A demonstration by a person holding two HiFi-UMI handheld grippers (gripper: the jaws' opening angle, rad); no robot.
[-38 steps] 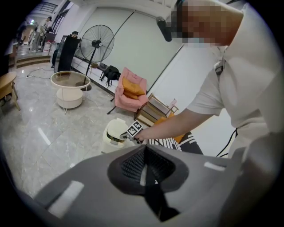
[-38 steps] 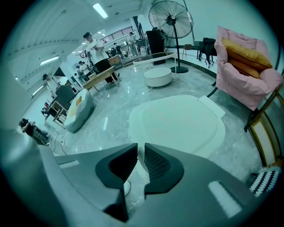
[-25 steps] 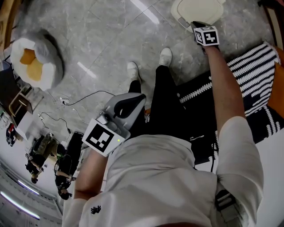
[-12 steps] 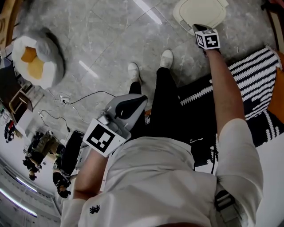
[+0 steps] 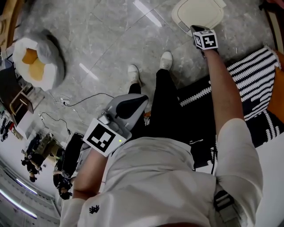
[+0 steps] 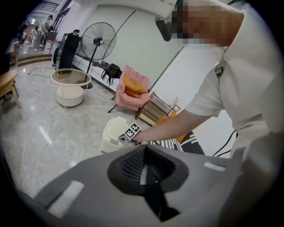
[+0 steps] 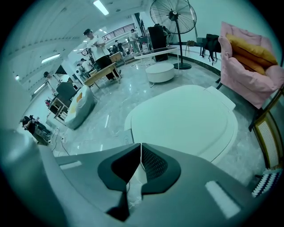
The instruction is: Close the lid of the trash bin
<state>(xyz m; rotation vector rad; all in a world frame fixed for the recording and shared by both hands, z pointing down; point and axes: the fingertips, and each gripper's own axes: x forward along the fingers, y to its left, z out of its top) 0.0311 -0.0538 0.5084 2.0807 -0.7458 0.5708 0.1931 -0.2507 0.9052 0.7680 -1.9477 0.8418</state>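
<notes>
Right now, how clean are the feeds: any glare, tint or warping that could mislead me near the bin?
Head view: bright glare streaks on the polished floor, none on the trash bin lid; the edges bow. Right gripper view: teal cast and dark round border, but the lid reads sharp. Left gripper view: natural colour, strong fisheye, the trash bin small and far.

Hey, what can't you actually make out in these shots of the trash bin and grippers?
- Head view: the picture's top edge cuts off the far side of the trash bin.
- Head view: the marker cube mostly hides the tips of the right gripper.
- Right gripper view: the gripper's own body hides the near edge of the lid, so touch is unclear.
</notes>
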